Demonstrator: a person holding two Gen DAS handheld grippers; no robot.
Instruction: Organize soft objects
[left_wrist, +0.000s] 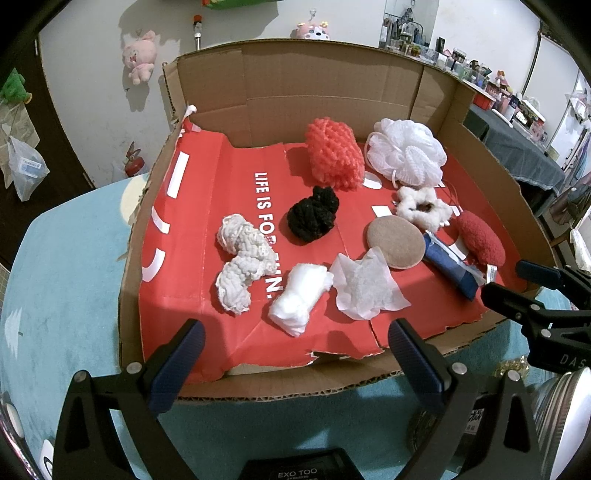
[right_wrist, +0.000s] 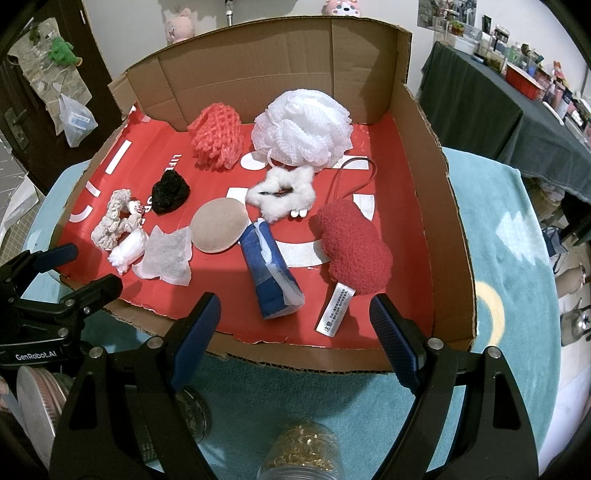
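Note:
A cardboard box (left_wrist: 332, 88) with a red floor holds several soft things: a coral mesh sponge (left_wrist: 334, 157), a white bath pouf (left_wrist: 406, 151), a black scrunchie (left_wrist: 314, 214), a grey-white knit scrunchie (left_wrist: 243, 258), a white wad (left_wrist: 299, 299), a white tissue sheet (left_wrist: 365, 284), a tan round puff (left_wrist: 395, 242), a blue tissue pack (right_wrist: 269, 273) and a red plush pouch (right_wrist: 354, 247). My left gripper (left_wrist: 295, 354) is open and empty at the box's near edge. My right gripper (right_wrist: 295, 332) is open and empty before the blue pack.
A fluffy white scrunchie (right_wrist: 282, 194) lies mid-box. The box stands on a light blue cloth (left_wrist: 62, 266). Jars stand near me, one with gold bits (right_wrist: 303, 454). A dark-covered table (right_wrist: 476, 99) with clutter is at the right.

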